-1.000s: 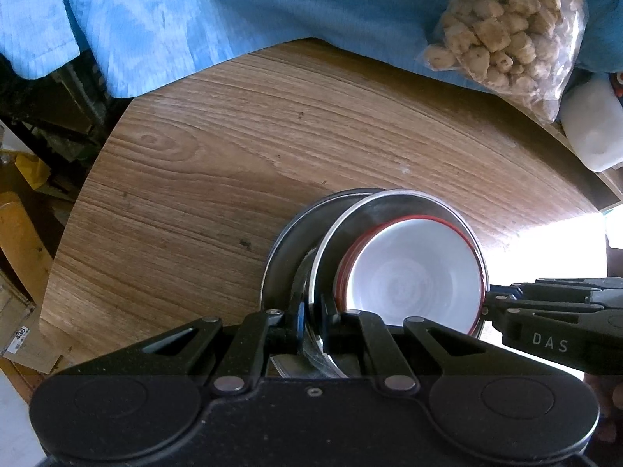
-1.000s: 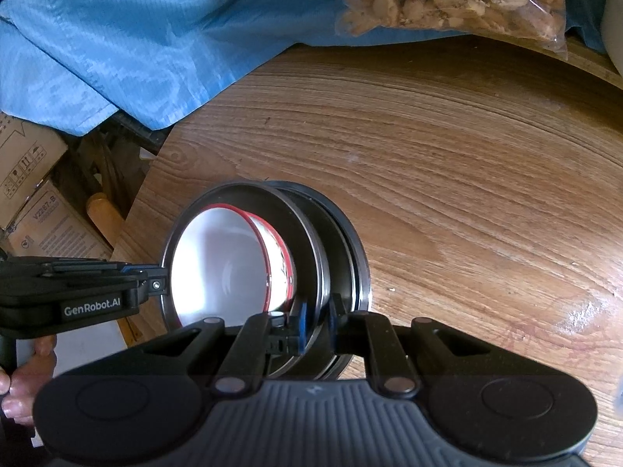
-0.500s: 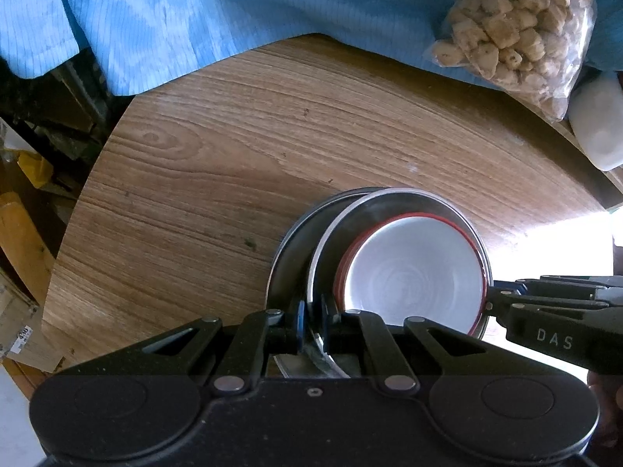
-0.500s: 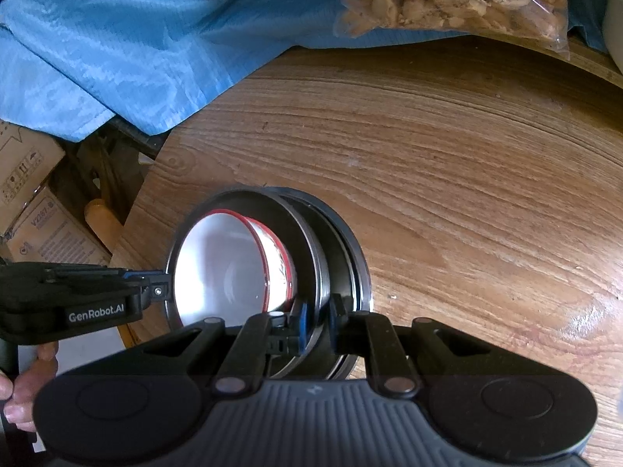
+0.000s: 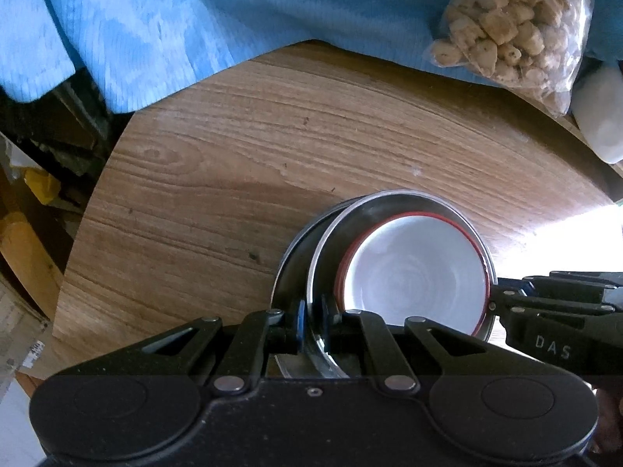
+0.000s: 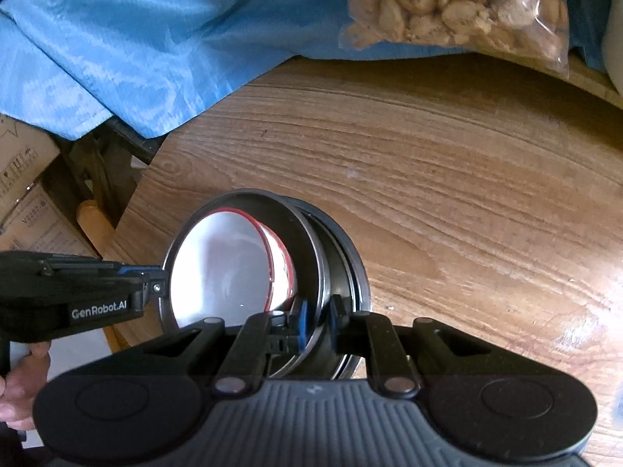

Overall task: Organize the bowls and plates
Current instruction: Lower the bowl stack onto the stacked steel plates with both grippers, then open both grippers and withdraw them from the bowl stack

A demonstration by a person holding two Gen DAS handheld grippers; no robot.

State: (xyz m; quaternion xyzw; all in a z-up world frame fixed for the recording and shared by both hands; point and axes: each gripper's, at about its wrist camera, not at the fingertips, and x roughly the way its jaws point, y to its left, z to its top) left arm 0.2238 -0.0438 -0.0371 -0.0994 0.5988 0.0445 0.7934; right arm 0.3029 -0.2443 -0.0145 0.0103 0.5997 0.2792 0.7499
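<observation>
Bowls (image 5: 412, 276) sat nested; my left fingers (image 5: 311, 323) and right "DAS"-marked fingers (image 6: 317, 325) each pinched a steel rim.

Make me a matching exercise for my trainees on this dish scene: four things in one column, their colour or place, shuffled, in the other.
Things:
1. bowl
2. metal pan
3. cloth
4. snack bag

Descriptions:
A. clear plastic, beige chunks, at the table's far right
B. white inside, red rim
C. blue, draped over the table's far edge
D. steel, with the bowl nested in it and its rim clamped by both grippers

Pairs: 1-B, 2-D, 3-C, 4-A
</observation>
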